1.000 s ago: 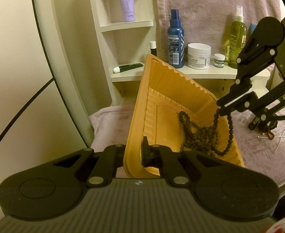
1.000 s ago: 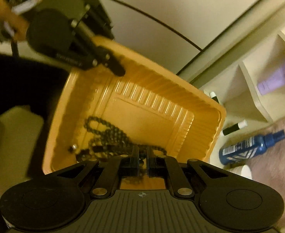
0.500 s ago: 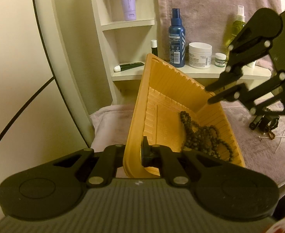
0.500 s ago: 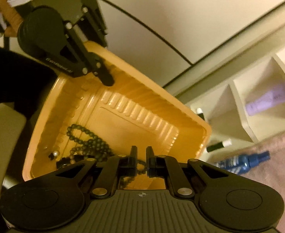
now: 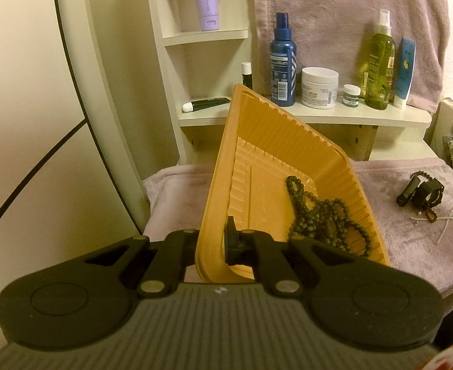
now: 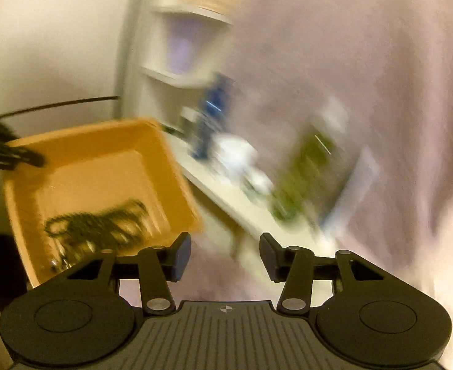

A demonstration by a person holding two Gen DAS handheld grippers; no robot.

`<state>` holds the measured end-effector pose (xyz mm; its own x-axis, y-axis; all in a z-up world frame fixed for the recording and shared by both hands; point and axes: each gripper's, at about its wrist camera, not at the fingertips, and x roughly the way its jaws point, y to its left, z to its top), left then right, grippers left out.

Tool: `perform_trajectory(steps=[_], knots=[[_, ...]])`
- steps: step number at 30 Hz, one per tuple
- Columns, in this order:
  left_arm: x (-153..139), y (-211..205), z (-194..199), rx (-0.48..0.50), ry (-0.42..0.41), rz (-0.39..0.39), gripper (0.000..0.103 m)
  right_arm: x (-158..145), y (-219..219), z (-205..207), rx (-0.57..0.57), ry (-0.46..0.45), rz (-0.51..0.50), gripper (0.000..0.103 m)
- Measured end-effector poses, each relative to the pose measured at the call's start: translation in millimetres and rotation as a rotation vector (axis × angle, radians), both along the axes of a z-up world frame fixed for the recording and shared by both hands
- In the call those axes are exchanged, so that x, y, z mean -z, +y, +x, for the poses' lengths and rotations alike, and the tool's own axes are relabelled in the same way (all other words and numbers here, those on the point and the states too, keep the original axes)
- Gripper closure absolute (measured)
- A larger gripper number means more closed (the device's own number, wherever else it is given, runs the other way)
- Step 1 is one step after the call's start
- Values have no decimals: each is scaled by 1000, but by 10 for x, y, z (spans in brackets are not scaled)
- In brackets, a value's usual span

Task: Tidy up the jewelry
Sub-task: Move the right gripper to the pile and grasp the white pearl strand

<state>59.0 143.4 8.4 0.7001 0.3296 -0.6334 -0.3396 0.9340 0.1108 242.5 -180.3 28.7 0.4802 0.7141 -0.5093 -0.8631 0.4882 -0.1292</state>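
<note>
My left gripper [image 5: 217,240] is shut on the near rim of an orange plastic tray [image 5: 266,141], holding it tilted above the pink towel. A long dark bead necklace [image 5: 322,219] lies heaped in the tray's lower right corner. More jewelry [image 5: 420,192], dark bracelets, an amber bead string and a thin white chain, lies on the towel to the right. In the blurred right wrist view, my right gripper [image 6: 224,257] sits to the right of the tray [image 6: 81,157], its jaws opening with nothing between them; the necklace [image 6: 100,225] shows inside the tray.
A white shelf [image 5: 349,117] behind the tray carries a blue spray bottle [image 5: 283,61], a white cream jar [image 5: 319,88], a small jar, a green bottle [image 5: 379,64] and a tube. A pink towel [image 5: 411,246] covers the surface. A cream wall panel stands at left.
The right gripper let go of the bead necklace, which dropped fully into the tray, then swung away to the right and out of the left wrist view, its jaws spreading. The left gripper and tray stayed still.
</note>
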Motion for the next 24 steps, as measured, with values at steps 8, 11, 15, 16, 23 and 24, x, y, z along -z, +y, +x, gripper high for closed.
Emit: perform_trajectory(steps=[8,11,15,16,23,24], knots=[[-8,7,-3,3,4,3,98,569,-809,-101,347,203,46,54],[-10,-5,3,3,5,5,98,749,-928,-144,437,244,33,54],[-9,-16,13,4,7,8,98,935,-1010,-121,523,249,6,57],[-10,-19,14,4,8,9,98,982,-1004,-104,536,246,-5,61],[-9,-31,31,4,12,15,98,1167,-916,19,538,235,-64,86],[-9,-33,33,4,13,16,98,1187,-912,47,547,235,-69,88]])
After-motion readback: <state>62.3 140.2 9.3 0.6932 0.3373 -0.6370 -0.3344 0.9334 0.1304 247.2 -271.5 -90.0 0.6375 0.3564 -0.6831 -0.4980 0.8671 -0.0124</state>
